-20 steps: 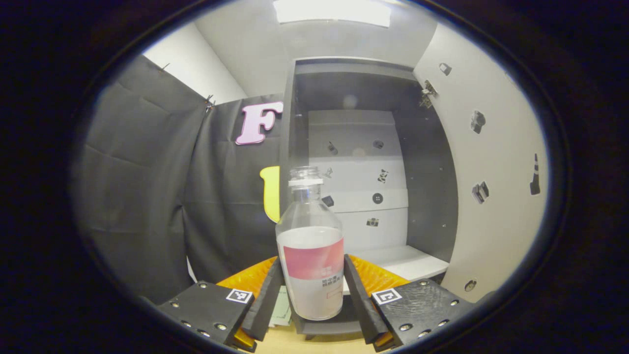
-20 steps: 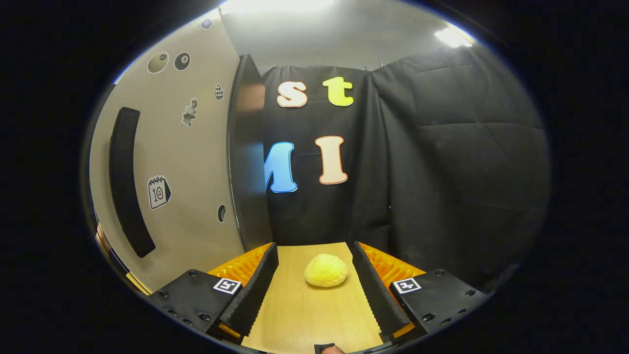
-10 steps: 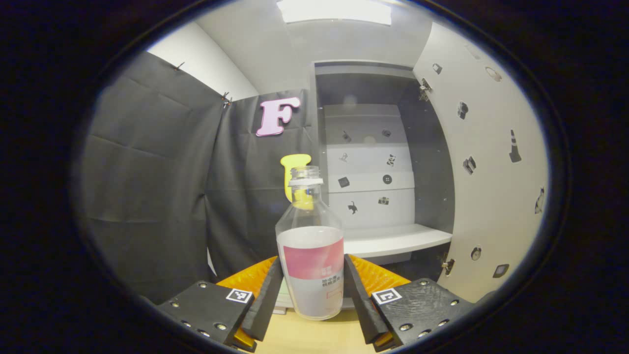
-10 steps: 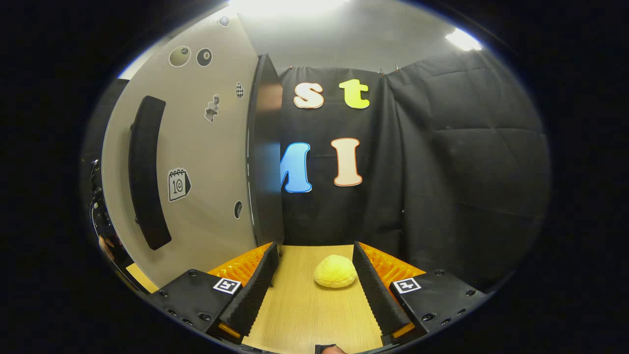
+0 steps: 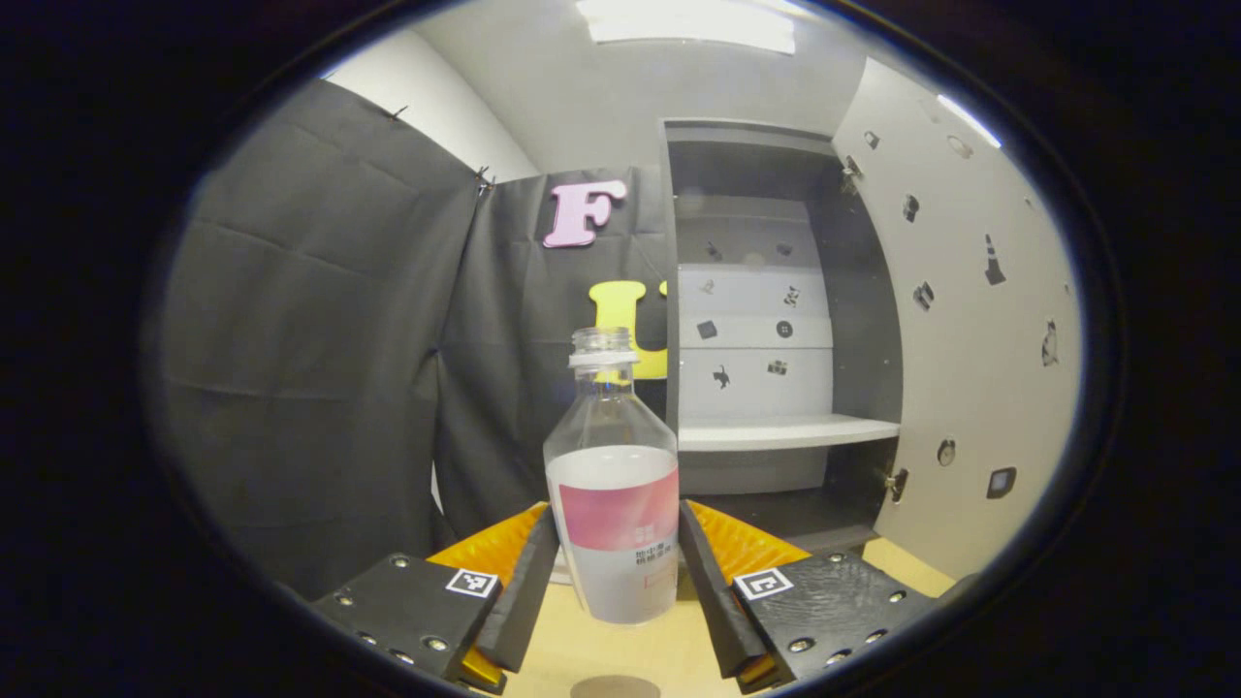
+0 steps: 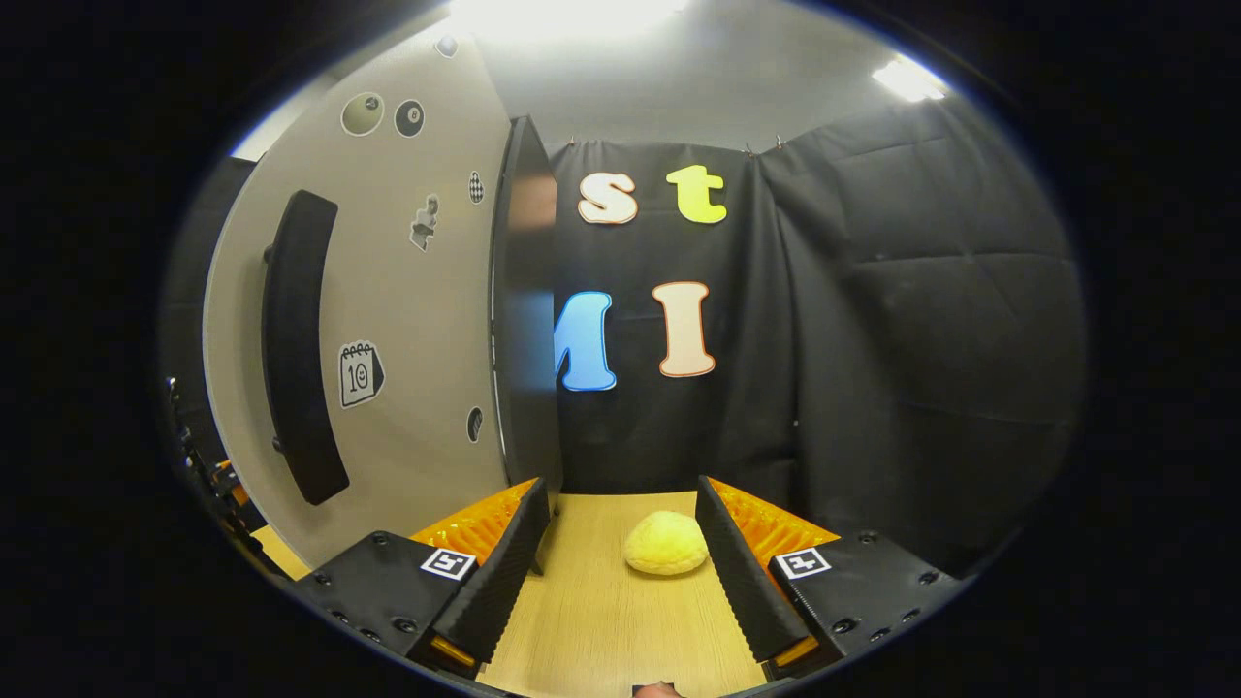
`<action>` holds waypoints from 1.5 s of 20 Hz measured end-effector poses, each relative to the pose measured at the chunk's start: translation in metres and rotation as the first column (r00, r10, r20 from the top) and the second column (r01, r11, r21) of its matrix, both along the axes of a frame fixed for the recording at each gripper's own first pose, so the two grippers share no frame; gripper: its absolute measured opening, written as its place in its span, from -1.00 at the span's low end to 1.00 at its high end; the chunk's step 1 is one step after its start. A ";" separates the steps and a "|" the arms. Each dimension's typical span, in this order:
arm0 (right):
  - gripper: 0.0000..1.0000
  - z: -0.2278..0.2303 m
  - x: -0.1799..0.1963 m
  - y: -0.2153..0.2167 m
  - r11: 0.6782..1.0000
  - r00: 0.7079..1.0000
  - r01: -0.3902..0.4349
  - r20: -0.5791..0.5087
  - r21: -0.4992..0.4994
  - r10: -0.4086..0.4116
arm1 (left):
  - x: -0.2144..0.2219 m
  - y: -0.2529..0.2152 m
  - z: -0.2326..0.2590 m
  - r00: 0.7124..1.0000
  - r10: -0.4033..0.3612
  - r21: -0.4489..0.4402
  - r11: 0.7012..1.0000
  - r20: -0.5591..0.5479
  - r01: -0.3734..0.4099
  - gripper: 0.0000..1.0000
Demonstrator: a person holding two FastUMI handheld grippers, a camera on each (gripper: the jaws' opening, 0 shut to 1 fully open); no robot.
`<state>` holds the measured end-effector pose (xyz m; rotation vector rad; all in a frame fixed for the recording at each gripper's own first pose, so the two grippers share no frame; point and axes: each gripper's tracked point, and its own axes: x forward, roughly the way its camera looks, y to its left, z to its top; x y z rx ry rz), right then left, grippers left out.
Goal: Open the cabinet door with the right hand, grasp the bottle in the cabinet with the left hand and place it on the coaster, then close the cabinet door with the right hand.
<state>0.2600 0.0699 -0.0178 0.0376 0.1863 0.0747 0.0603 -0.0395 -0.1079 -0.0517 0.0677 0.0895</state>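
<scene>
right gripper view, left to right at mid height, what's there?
Door handle → calendar sticker on the cabinet door → door edge → black cloth wall. Lower down, the yellow bun lies on the table between the right gripper's open fingers.

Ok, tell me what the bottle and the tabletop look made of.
Bottle: likely clear plastic, glossy; the wall shows through its upper part, and a printed pink and white label wraps the body. Tabletop: light wood or wood-look laminate, matte, with fine straight grain lines.
</scene>
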 end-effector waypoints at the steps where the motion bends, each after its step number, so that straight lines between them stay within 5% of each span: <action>1: 0.93 -0.001 0.000 0.000 1.000 1.000 0.005 -0.004 0.002 -0.005 | -0.003 0.000 -0.012 1.000 -0.003 -0.008 1.000 -0.015 0.003 0.41; 18: 0.93 -0.029 -0.001 -0.005 0.998 0.997 0.045 -0.061 -0.048 -0.048 | -0.027 -0.013 -0.170 0.979 -0.031 -0.024 0.999 -0.202 0.027 0.47; 30: 0.93 -0.036 -0.001 -0.004 0.997 0.996 0.053 -0.065 -0.058 -0.057 | -0.025 -0.012 -0.208 0.976 0.005 0.010 1.000 -0.216 -0.003 0.48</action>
